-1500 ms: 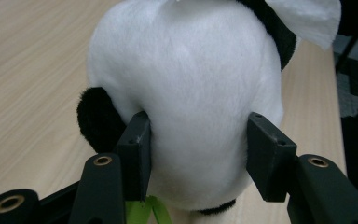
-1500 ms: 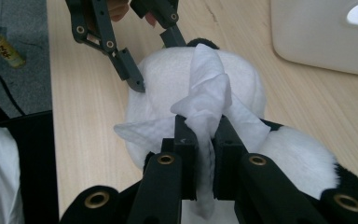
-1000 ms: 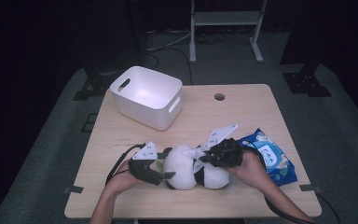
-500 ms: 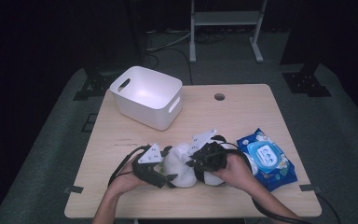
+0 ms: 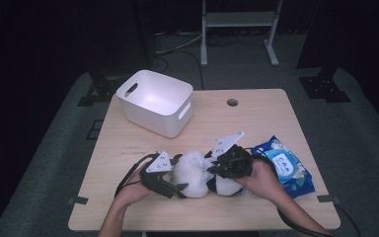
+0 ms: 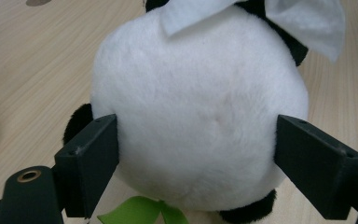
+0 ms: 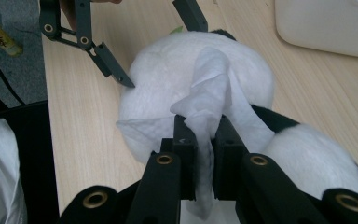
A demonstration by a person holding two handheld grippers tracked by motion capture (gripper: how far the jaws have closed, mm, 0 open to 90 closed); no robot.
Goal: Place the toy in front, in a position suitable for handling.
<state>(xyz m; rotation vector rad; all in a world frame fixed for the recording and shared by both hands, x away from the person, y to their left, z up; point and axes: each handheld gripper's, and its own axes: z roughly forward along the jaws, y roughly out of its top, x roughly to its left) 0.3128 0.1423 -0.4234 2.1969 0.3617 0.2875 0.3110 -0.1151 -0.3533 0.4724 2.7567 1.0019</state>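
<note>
A plush panda with a white head lies near the table's front edge. My left gripper comes at it from the left. Its jaws have just been opening and now hold the head between them, both pads pressing into the fur. From the right, my right gripper is shut on a white wipe. The wipe drapes up over the head between the panda's black ears. In the high view the right gripper rests against the plush. A green leaf pokes out under the head.
An empty white bin stands at the table's back left. A blue pack of wipes lies just right of my right hand. The wooden table has a cable hole near the back. Cables trail from both grippers off the front edge.
My right hand has shifted slightly left, off the wipes pack and closer to the panda, keeping the wipe. The left hand has stayed in place at the head.
</note>
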